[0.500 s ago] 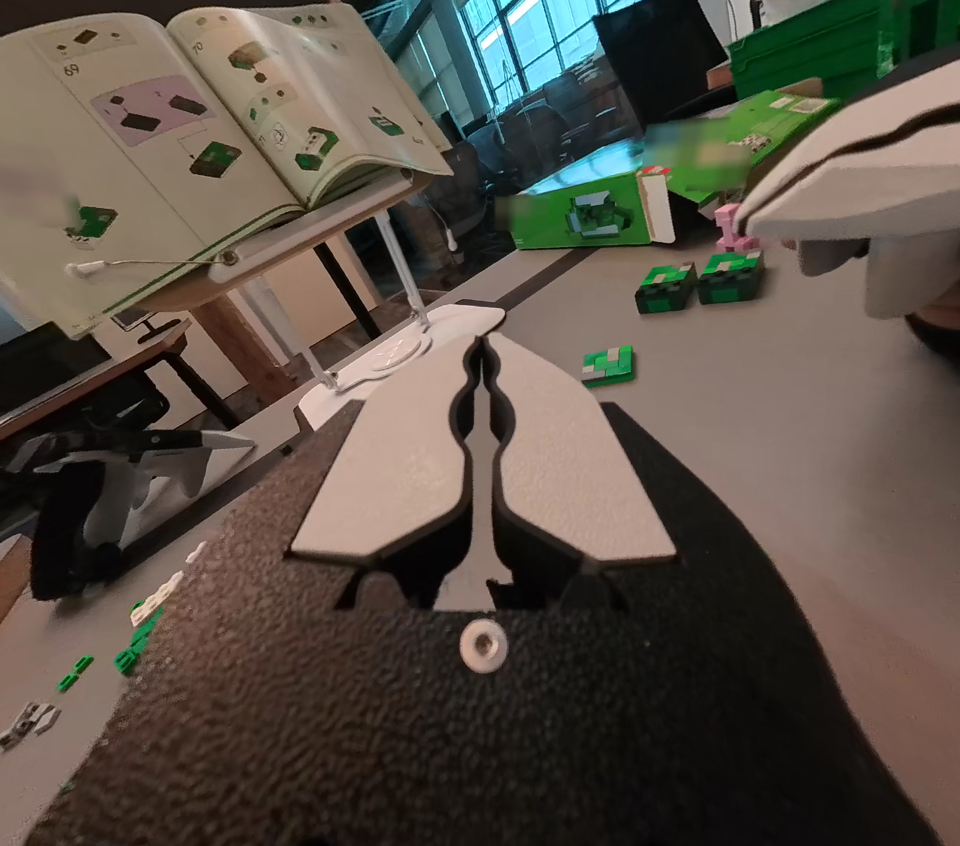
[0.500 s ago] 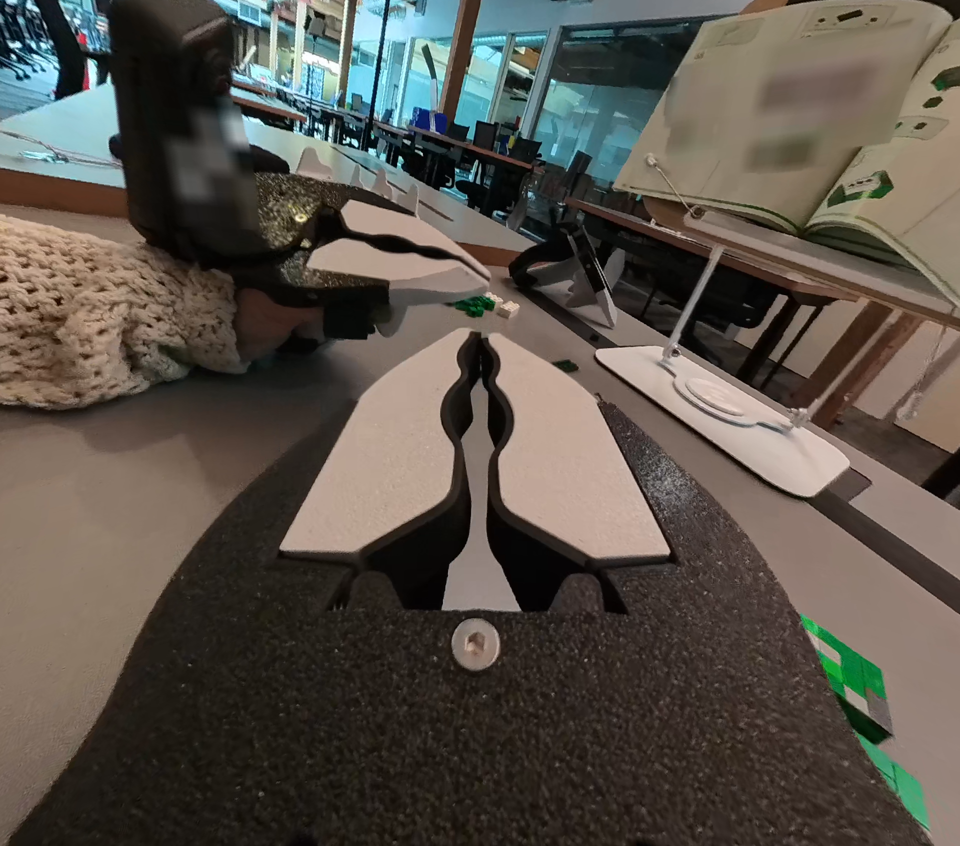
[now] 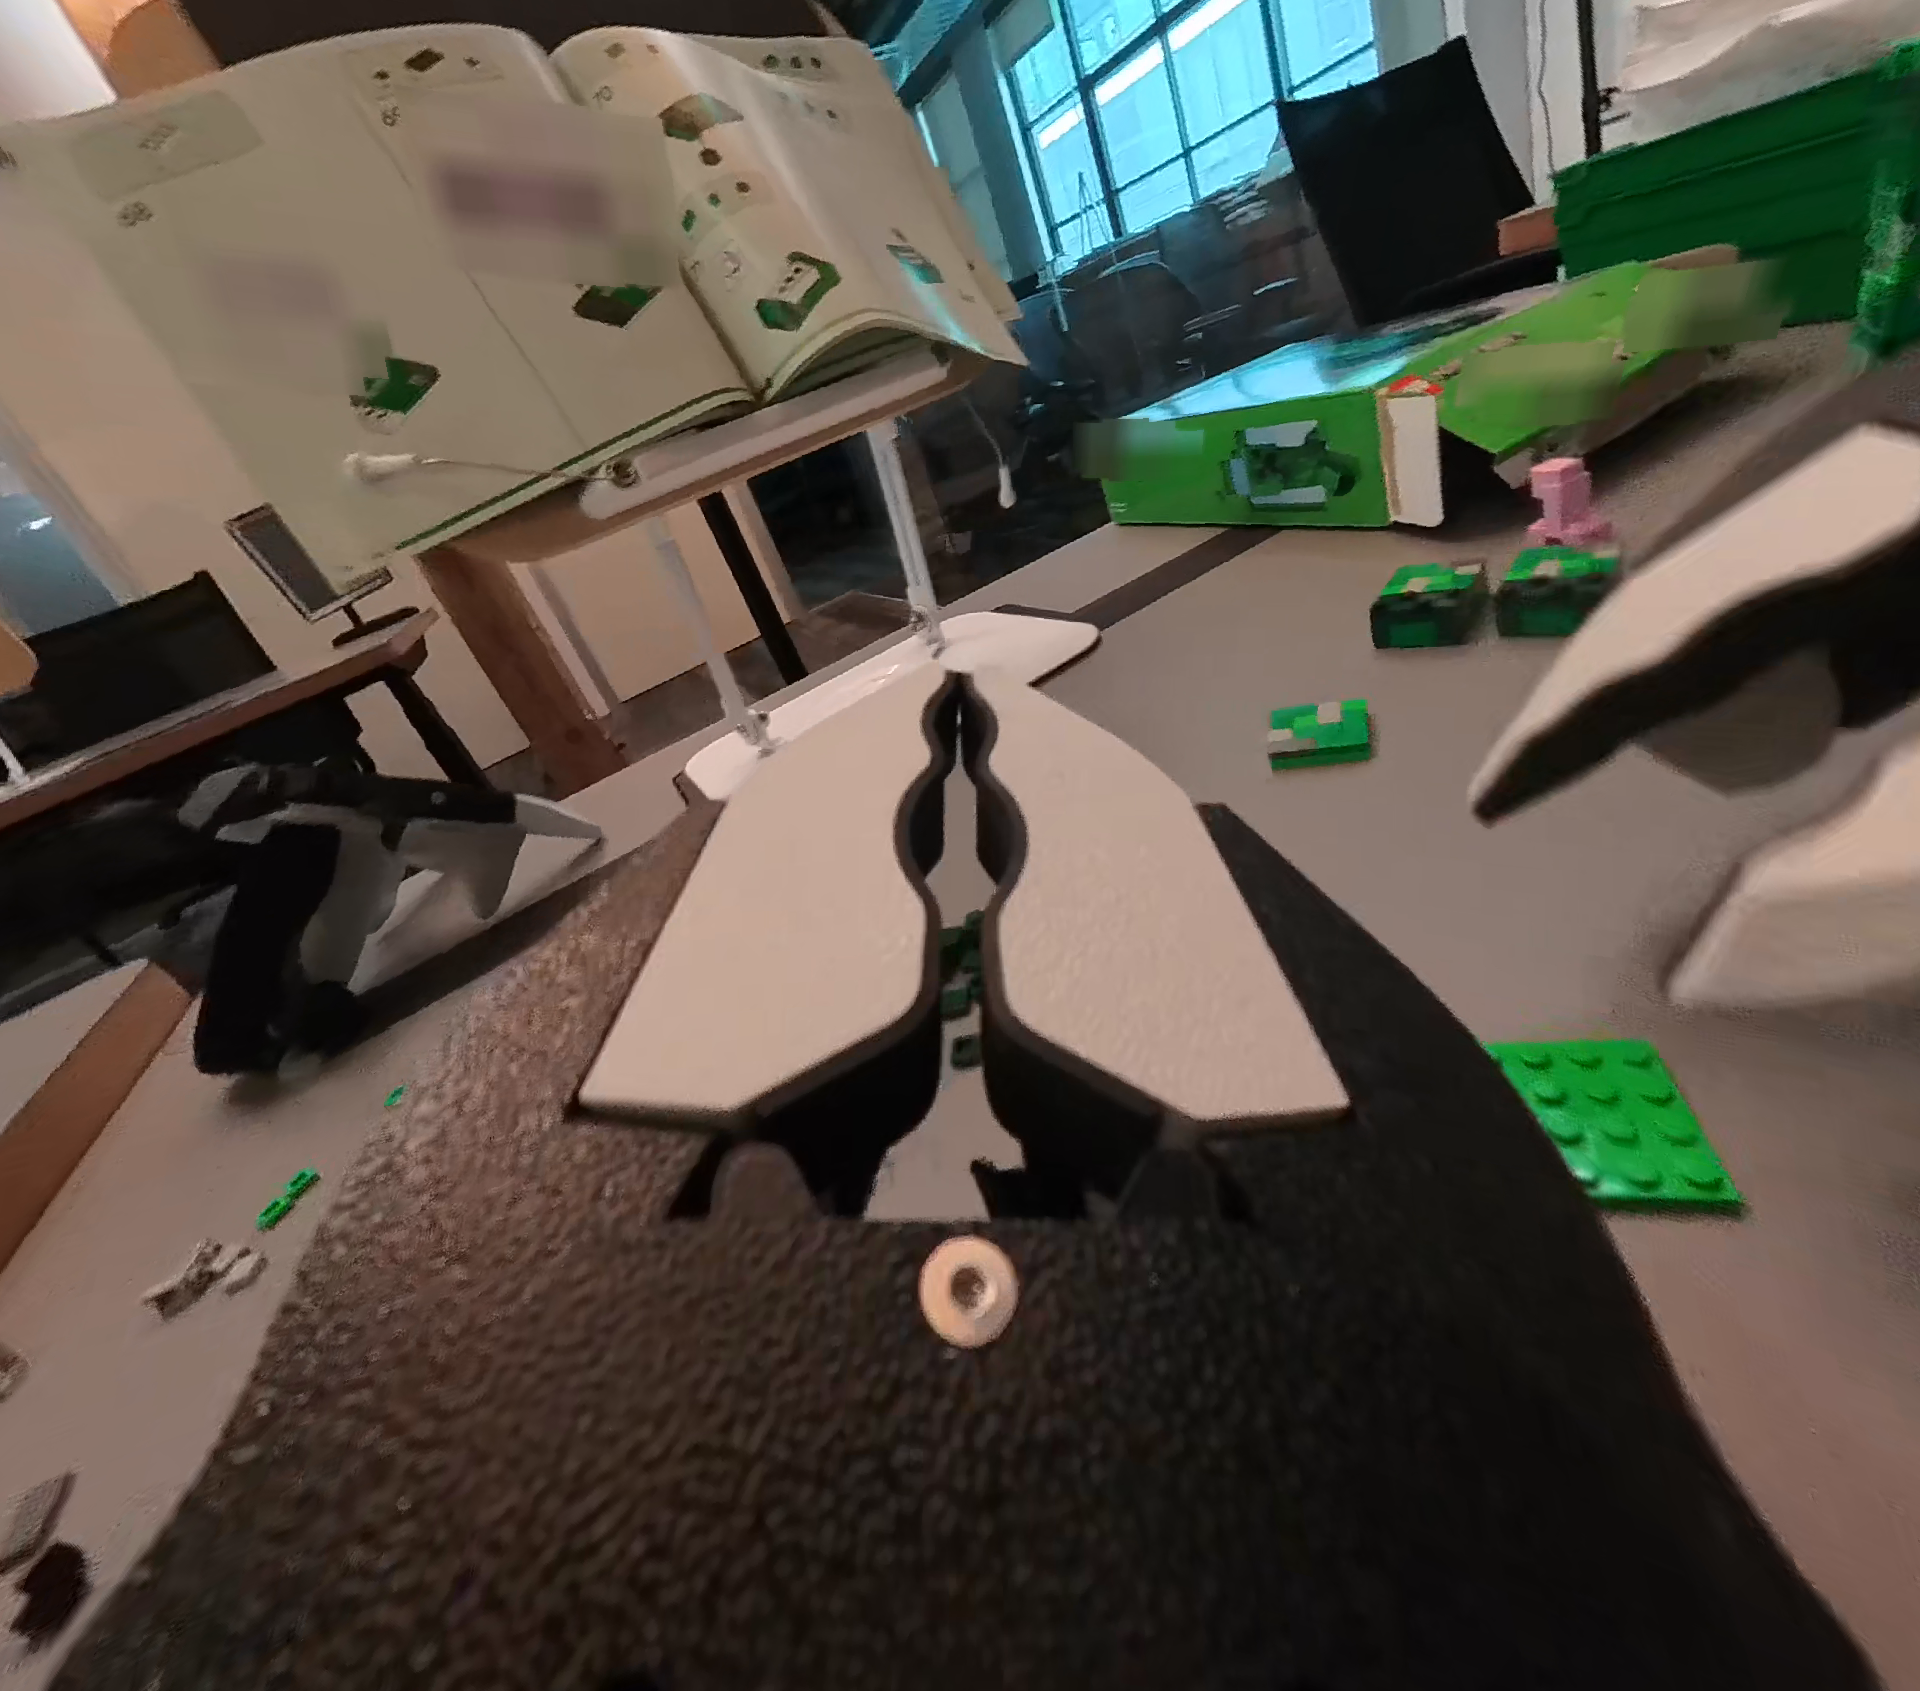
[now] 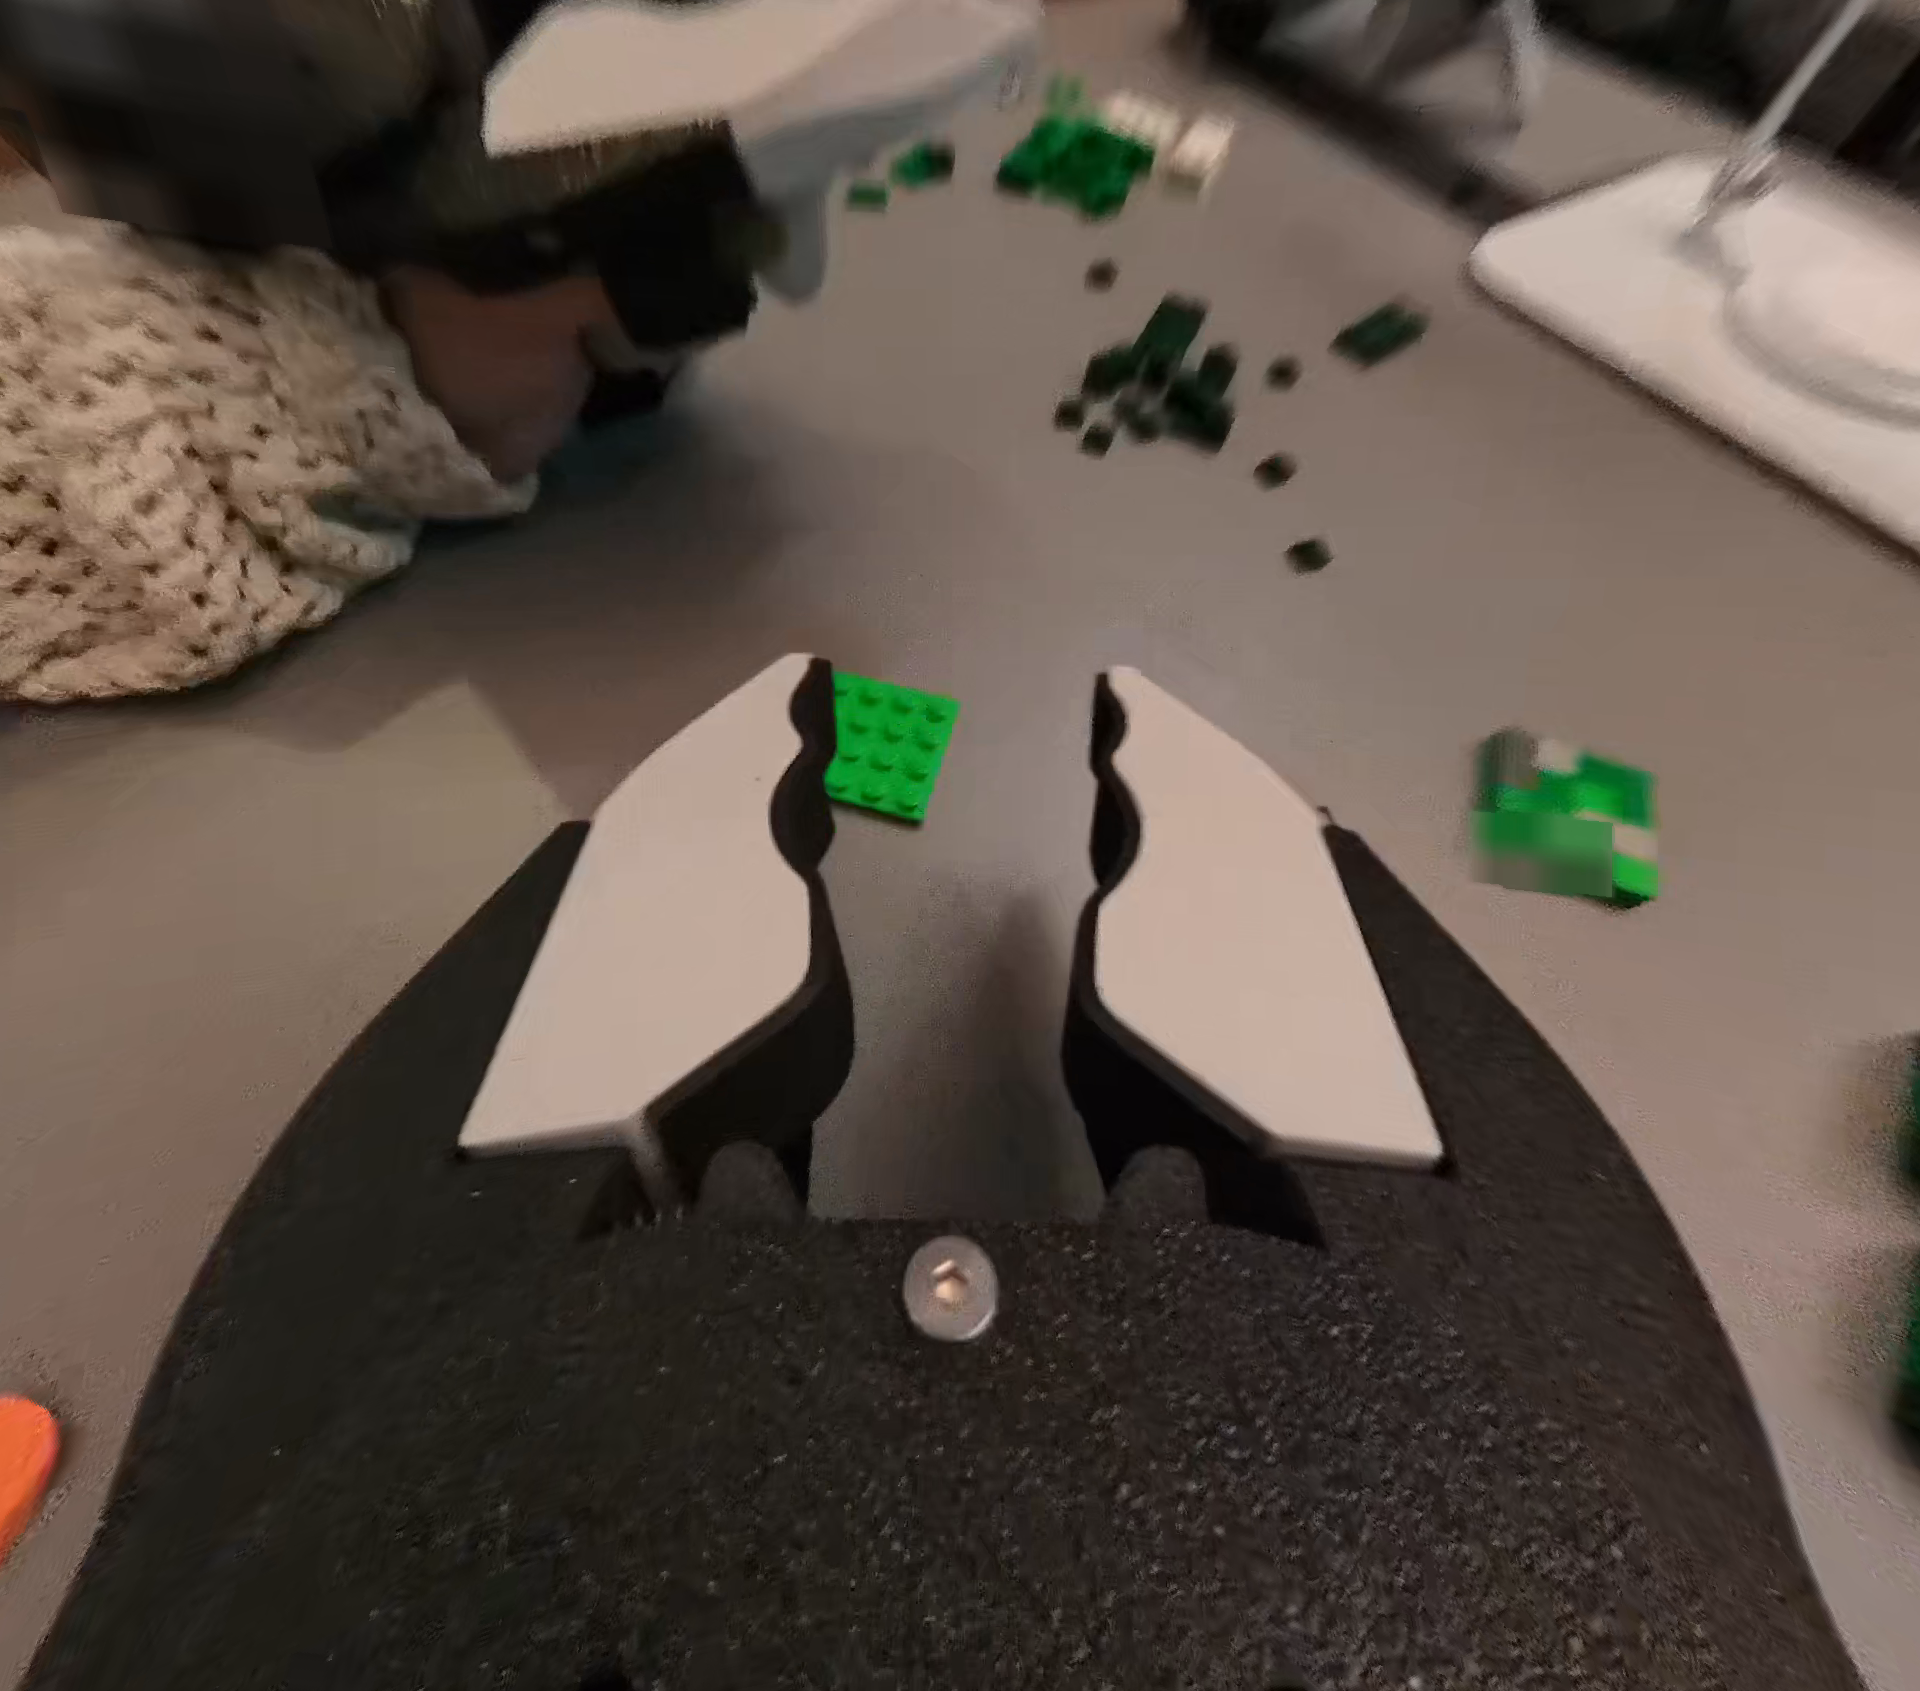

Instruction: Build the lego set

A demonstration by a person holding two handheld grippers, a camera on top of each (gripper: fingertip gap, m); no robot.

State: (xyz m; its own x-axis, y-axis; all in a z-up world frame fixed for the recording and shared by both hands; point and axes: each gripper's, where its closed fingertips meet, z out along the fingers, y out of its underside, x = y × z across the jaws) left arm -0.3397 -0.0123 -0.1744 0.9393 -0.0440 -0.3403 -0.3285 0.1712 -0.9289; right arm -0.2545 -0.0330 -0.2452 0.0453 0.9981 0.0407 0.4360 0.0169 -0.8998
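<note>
My left gripper (image 3: 961,691) is shut and empty above the grey table; it also shows blurred in the right wrist view (image 4: 831,114). My right gripper (image 4: 961,691) is open and empty, tilted down over the table; it shows in the left wrist view (image 3: 1579,883) at the right. A bright green plate (image 4: 894,748) lies flat just ahead of the right gripper's left finger and shows in the left wrist view (image 3: 1621,1122). A small green and grey assembly (image 4: 1569,810) lies to the right, also in the left wrist view (image 3: 1320,732). Dark green loose pieces (image 4: 1153,384) lie farther ahead.
The open instruction book (image 3: 499,270) rests on a stand with a white base (image 4: 1714,353). Two dark green blocks (image 3: 1496,602), a pink figure (image 3: 1564,498) and a green box (image 3: 1268,467) stand at the far right. A knitted sleeve (image 4: 177,446) lies at the left. My right gripper is the nearer one to the bright green plate (image 4: 894,748): about 4 cm, against 12 cm. It is also in sight in the left wrist view (image 3: 1578,1073).
My right gripper has opened and pitched down toward the table and the green plate. My left gripper has lifted slightly and stays shut.
</note>
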